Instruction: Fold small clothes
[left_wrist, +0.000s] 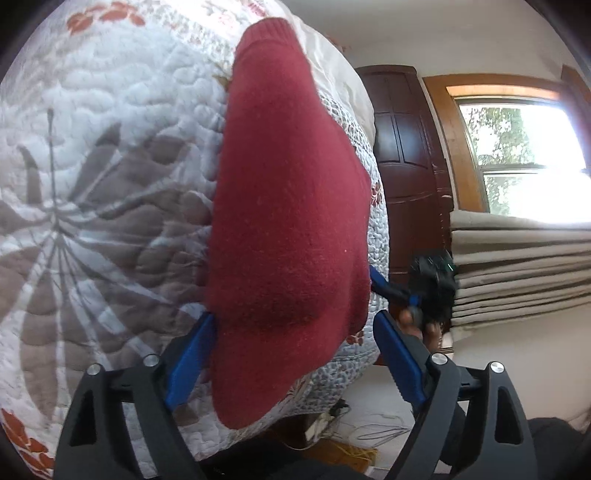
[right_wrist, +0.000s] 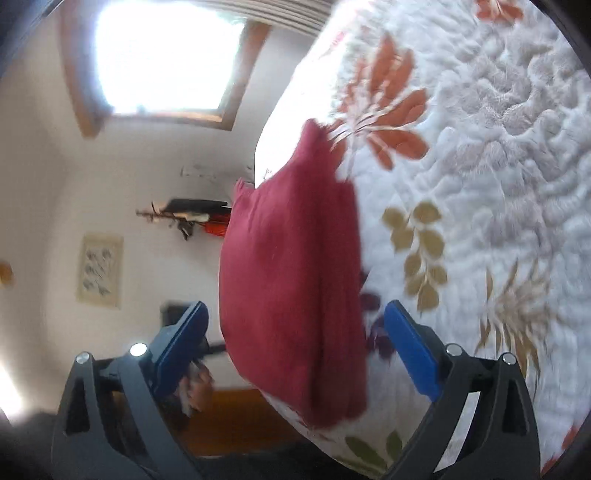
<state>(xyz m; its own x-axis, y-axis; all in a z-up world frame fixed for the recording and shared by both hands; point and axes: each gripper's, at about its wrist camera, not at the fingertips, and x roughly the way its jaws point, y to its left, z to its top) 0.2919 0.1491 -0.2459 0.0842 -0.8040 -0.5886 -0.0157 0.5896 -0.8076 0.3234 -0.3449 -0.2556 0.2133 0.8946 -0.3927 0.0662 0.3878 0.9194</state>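
Observation:
A dark red knit garment (left_wrist: 288, 221) lies folded on the white floral quilt (left_wrist: 110, 147), close to the bed's edge. My left gripper (left_wrist: 295, 317) is open, its blue pads (left_wrist: 399, 358) spread wide on either side of the garment's near end; the cloth covers part of the left pad. The right wrist view, which is blurred, shows the same red garment (right_wrist: 295, 295) between the wide-apart fingers of my open right gripper (right_wrist: 295, 306), over the quilt (right_wrist: 480, 147). In the left wrist view, the right gripper (left_wrist: 384, 286) reaches the garment's far edge, with a hand behind it.
Beyond the bed's edge stand a dark wooden door (left_wrist: 406, 166), a bright window (left_wrist: 524, 147) and folded beige blinds (left_wrist: 517, 266). Cables (left_wrist: 351, 439) lie on the floor below. A picture (right_wrist: 99, 269) and a coat rack (right_wrist: 192, 218) hang on the wall.

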